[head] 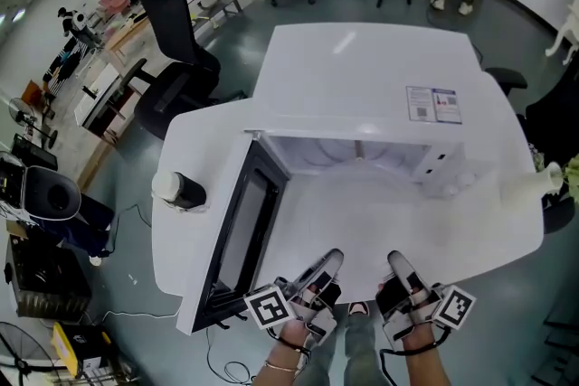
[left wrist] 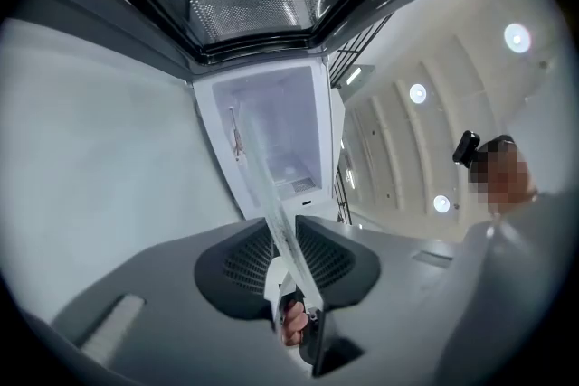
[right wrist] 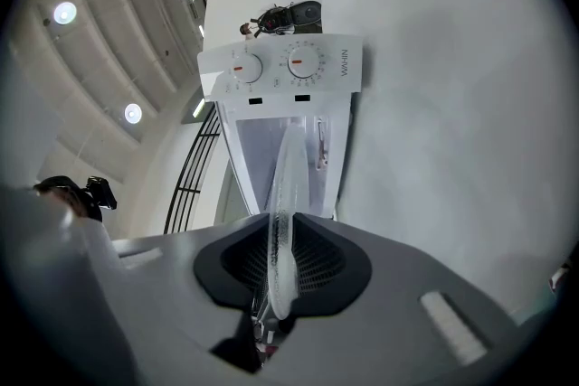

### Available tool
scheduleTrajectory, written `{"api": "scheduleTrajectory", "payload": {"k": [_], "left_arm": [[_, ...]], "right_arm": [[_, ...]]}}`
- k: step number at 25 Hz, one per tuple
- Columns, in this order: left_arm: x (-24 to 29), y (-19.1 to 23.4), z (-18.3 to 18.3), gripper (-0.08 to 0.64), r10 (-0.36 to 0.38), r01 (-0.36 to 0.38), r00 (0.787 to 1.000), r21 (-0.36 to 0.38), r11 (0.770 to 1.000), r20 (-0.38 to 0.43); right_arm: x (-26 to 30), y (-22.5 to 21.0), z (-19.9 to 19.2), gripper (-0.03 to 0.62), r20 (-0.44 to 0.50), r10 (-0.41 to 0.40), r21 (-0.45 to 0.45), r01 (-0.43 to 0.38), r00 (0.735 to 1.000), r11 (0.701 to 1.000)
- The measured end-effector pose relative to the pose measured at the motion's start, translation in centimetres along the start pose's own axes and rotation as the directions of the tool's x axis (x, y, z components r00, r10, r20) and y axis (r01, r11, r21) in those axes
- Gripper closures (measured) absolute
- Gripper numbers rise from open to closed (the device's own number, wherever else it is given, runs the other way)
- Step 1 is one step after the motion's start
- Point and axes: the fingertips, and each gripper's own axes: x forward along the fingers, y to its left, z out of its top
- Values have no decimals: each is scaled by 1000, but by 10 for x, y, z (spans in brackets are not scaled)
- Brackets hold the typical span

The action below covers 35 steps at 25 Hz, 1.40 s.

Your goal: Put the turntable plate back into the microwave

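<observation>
Head view looks steeply down; both gripper views face the microwave [head: 362,77] closely.

Table [head: 172,240]: white, rounded corners.
Bottle [head: 179,191]: dark, white cap, on table's left side.
Chair [head: 181,50]: black, beyond table.
Vase [head: 536,183]: white, at table's right edge.

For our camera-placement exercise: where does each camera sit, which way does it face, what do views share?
Head view: on the head, steeply down at the microwave; both hands show.
Left gripper view: on left gripper, along its jaws into the cavity; a finger shows.
Right gripper view: on right gripper, toward the dials; its jaws show.
Shared: turntable plate.
</observation>
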Motion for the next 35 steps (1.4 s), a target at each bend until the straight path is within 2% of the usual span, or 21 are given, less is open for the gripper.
{"api": "scheduleTrajectory", "payload": {"k": [5,8,13,17,23,26,31,35], "left_arm": [[3,0,1,476,51,-50,999,86,995,-9],[6,-4,2,462,89,-86,996,171,982,-10],[7,-7,3,416,183,-172,983,369,913,4],[3,-9,10,371,233,-232,971,452,861,55],[-7,-11,17,316,289,-321,946,527,787,144],[-14,-13,15,298,312,-351,935,552,757,166],[-22,-15,16,321,338,-389,919,603,696,202],[-26,-18,19,361,355,-404,911,630,663,211]], "right_arm": [[1,0,3,540,2,11,10,-11,1000,1000],[3,0,4,539,4,26,22,-27,1000,999],[6,3,4,538,6,54,38,-54,999,998],[11,8,3,537,2,74,27,-74,997,997],[16,9,4,535,9,79,27,-80,997,996],[18,8,8,535,20,70,21,-70,997,997],[25,8,12,534,39,61,-2,-61,997,998],[29,6,12,534,73,66,6,-67,995,998]]}}
